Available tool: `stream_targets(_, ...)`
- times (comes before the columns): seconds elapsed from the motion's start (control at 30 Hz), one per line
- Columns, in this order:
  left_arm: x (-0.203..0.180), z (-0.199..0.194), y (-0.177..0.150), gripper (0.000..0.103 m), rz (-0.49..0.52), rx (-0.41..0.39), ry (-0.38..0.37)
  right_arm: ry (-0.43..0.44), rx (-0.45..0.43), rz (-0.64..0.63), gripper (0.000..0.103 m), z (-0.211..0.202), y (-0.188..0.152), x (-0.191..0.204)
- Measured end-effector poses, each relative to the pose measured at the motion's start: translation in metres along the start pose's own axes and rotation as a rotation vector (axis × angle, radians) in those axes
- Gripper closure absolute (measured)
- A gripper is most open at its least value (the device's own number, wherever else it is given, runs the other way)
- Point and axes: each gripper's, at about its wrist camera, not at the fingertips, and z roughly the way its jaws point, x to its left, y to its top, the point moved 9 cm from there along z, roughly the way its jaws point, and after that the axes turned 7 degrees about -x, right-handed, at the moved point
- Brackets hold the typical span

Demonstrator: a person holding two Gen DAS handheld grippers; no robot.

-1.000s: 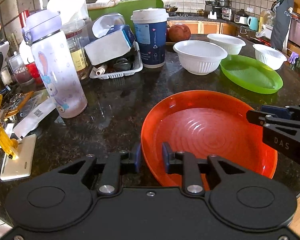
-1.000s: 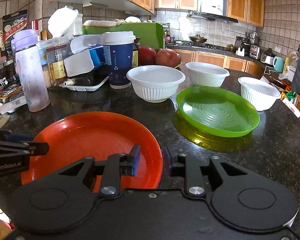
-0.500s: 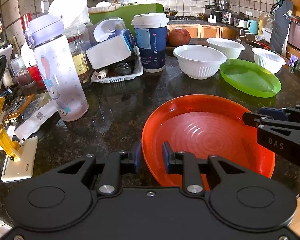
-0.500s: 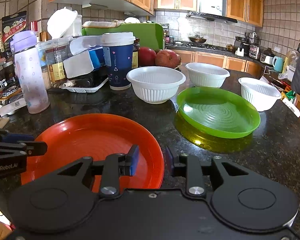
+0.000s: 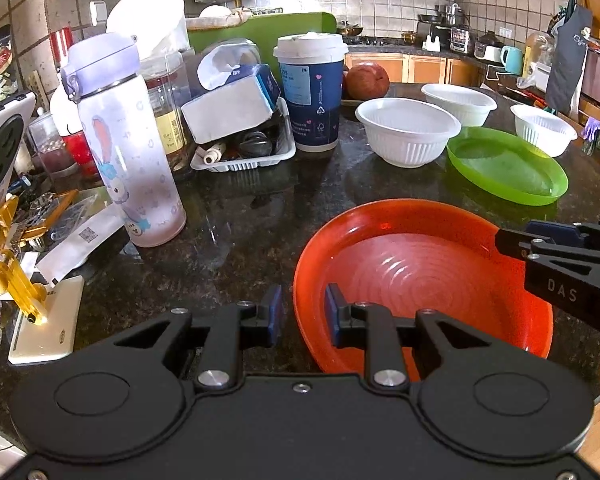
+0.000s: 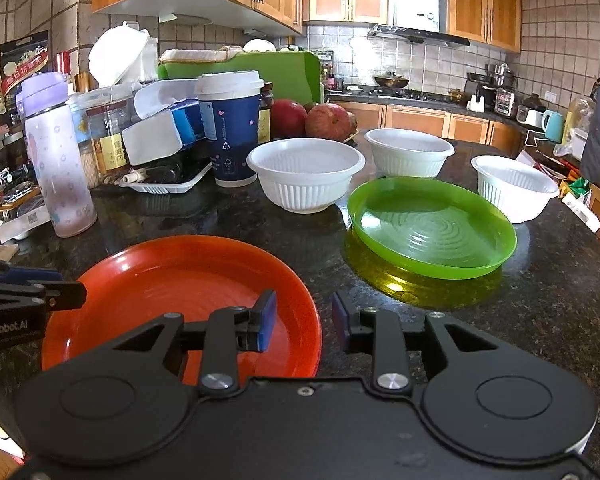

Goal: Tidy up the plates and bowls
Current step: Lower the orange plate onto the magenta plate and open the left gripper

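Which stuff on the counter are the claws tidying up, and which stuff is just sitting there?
For the job: orange plate, green plate, three white bowls.

Just lying about: purple water bottle, blue paper cup, apples, tissue pack, white tray.

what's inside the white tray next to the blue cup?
White tray holds a tilted tissue pack, a dark rounded item and a small white tube. Anything beneath the pack is hidden.

Right gripper near, fingers parted astride right rim of orange plate. Left gripper at plate's left edge. Farther right: green plate; three white bowls beyond.
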Motion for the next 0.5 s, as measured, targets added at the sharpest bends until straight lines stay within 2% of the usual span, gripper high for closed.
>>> stream_targets(0.5,-0.011,-0.001,0.02,0.069,-0.018,-0.036,-0.017,-0.045,-0.05,0.038,0.071,-0.008,0.018,-0.034)
